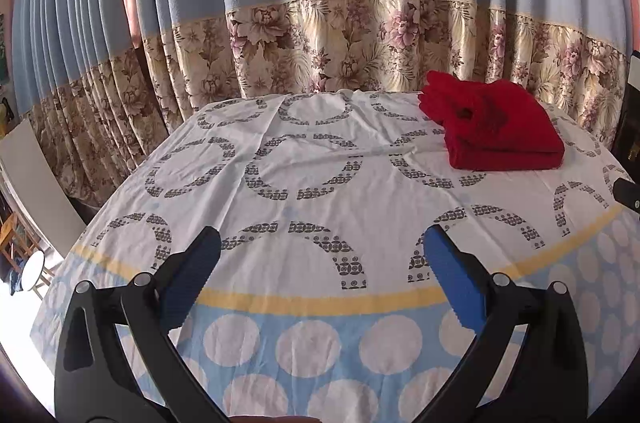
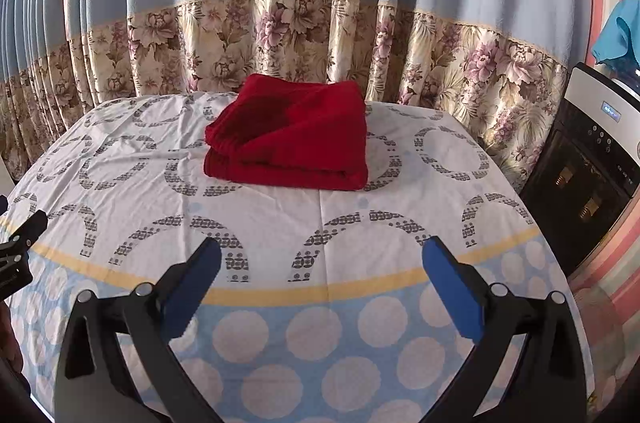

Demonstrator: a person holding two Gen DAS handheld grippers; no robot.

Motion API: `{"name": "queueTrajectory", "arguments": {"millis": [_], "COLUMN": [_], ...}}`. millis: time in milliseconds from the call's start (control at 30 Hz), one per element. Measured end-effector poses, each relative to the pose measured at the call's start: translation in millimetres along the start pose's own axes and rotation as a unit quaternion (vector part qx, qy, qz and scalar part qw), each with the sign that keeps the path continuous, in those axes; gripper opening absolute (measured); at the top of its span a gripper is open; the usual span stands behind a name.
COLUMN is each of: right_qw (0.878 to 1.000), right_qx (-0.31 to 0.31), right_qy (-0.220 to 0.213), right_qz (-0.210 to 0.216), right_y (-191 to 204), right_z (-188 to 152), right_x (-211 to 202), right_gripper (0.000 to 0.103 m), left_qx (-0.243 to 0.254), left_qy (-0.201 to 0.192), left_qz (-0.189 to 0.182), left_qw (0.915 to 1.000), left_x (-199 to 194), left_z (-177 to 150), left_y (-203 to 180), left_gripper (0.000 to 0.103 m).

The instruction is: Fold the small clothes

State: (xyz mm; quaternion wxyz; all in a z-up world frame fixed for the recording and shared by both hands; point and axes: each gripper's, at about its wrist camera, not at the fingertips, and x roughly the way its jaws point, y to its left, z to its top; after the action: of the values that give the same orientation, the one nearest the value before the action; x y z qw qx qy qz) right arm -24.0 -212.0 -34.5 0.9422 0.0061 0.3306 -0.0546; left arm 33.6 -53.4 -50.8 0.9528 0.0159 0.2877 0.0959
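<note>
A red garment (image 1: 496, 127) lies folded in a neat thick stack at the far right of the patterned tablecloth (image 1: 320, 183). In the right wrist view it (image 2: 292, 135) sits at the far middle of the tablecloth (image 2: 280, 215). My left gripper (image 1: 320, 243) is open and empty, held above the cloth's near edge, well short and left of the garment. My right gripper (image 2: 320, 249) is open and empty too, above the near edge, straight in front of the garment but apart from it. Part of the left gripper shows at the right view's left edge (image 2: 20, 235).
A blue and floral curtain (image 1: 320, 23) hangs right behind the table. A black and white water dispenser (image 2: 592, 175) stands at the table's right side, with a blue cloth (image 2: 618, 31) above it. A white board (image 1: 36, 183) and a stool (image 1: 32, 271) are at the left.
</note>
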Motion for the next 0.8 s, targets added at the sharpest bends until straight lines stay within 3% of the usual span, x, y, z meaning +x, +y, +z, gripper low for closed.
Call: {"name": "queueTrajectory", "arguments": {"millis": [800], "right_qw": [1.000], "right_qx": [-0.002], "right_qy": [0.005], "right_qz": [0.012], "right_y": [-6.1], "right_z": [-6.4], "right_x": [5.0], "right_gripper": [0.101], "left_qx": [-0.012], "left_qy": [0.011], "left_qz": [-0.009], "left_qw": [0.9998], "left_x": [6.1], "left_z": [1.2], "left_y": [2.7], "left_gripper": [0.100]}}
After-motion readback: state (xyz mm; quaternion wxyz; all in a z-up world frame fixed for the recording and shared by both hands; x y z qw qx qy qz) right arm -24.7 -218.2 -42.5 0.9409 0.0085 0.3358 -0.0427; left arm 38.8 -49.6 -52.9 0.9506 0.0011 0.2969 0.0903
